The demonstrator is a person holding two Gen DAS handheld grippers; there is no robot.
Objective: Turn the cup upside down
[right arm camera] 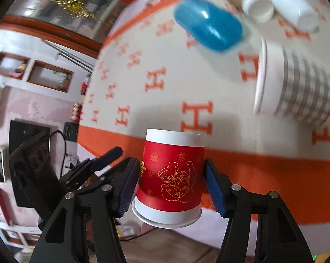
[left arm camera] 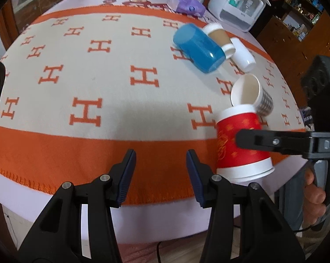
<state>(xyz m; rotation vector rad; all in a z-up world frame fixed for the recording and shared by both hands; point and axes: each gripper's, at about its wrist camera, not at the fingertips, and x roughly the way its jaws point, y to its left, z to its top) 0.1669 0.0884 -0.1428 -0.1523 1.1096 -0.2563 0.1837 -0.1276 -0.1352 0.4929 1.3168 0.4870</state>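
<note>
Right wrist view: the red cup (right arm camera: pixel 170 179) sits inverted, rim downward, squeezed between the two pads of the right hand-held gripper (right arm camera: pixel 171 186) above the near edge of the counter (right arm camera: pixel 263 168). Left wrist view shows the same cup held from the side over the orange border, to the right of the left hand-held gripper (left arm camera: pixel 160 171), whose jaws stand apart with nothing between them. Farther back lie a blue cup (left arm camera: pixel 197 48), a brown cup (left arm camera: pixel 218 37), a white cup (left arm camera: pixel 242 53) and a grey-striped cup (left arm camera: pixel 250 94), all tipped on their sides; the striped one's visible interior is bare.
</note>
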